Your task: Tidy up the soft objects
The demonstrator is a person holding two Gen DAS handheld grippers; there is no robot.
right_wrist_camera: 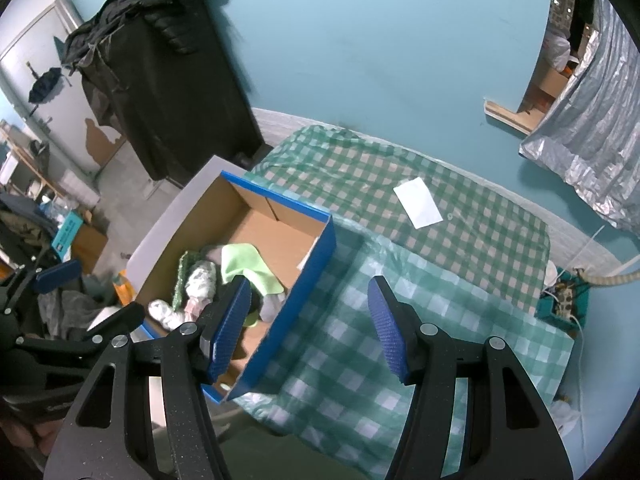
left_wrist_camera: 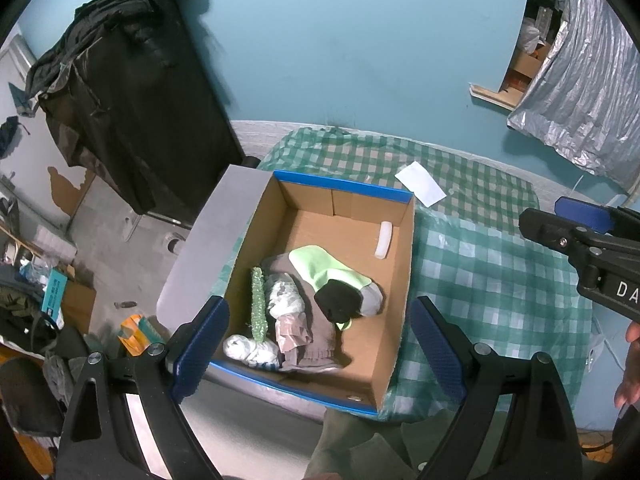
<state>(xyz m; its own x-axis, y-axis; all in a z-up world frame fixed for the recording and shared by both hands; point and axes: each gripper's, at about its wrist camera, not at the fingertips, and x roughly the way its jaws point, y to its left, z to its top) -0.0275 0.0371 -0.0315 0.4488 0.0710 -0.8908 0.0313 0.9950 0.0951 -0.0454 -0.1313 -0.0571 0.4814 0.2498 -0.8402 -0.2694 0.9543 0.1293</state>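
Both tongs hang spread and empty: the left tongs [left_wrist_camera: 320, 356] over the shoe box [left_wrist_camera: 400, 304] at lower centre of their view, the right tongs [right_wrist_camera: 310, 332] straddling its blue wall above the checked cloth [right_wrist_camera: 440, 300]. Inside, bunched toward the box's lower left, lie a lime-green sock [left_wrist_camera: 320, 268] with grey toe, a black roll [left_wrist_camera: 336, 300], a brown sock [left_wrist_camera: 320, 344], white bundles [left_wrist_camera: 250, 350] and a nubbly green strip [left_wrist_camera: 258, 304]. All look light and limp; I'd pinch each at a thick fold.
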